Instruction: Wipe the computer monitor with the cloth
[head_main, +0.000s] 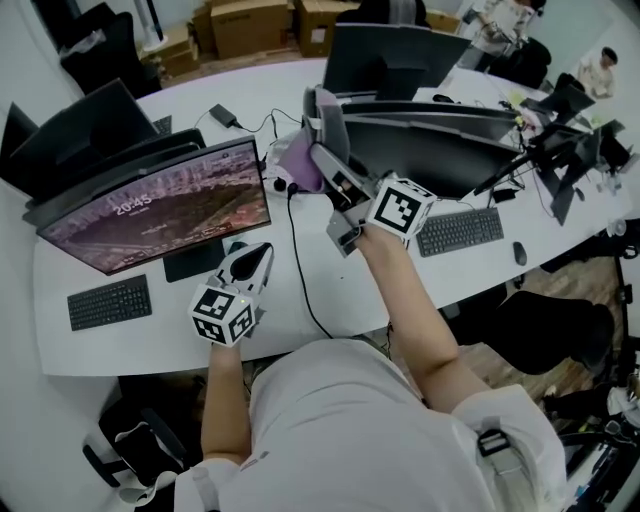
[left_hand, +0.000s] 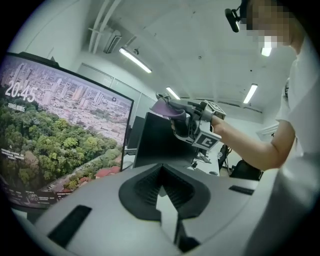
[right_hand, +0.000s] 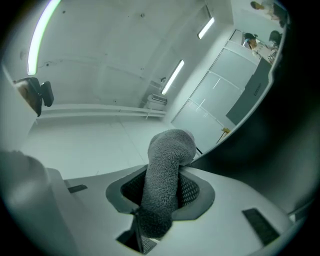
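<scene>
Right gripper (right_hand: 161, 197): jaws closed on the cloth (right_hand: 167, 160). A thick roll of it stands up between the pads and flops over past the tips. In the head view the cloth shows purple, bunched ahead of the jaws.

Left gripper (left_hand: 161, 186): jaws together, pads meeting, nothing between them.

Cloth position: held up off the worktop (head_main: 160, 340), just past the right-hand end of the lit monitor (head_main: 160, 205), not touching the screen.

Monitor: long axis runs left to right across the worktop, screen facing the person. From the right jaws the screen lies to the left. These jaws point up and away, toward the ceiling.

Judgement: the coming move needs a swing left and a turn to bring the cloth flat onto the glass, then strokes along the long axis. The left gripper is nearer the screen, low beside its stand, but carries nothing.

Hard to read:
- The right gripper view shows no lit screen, only ceiling and a dark curved edge at right, unidentified.
- How much cloth hangs free behind the jaws is hidden.
- The monitor's left part is cut off in the left gripper view.
</scene>
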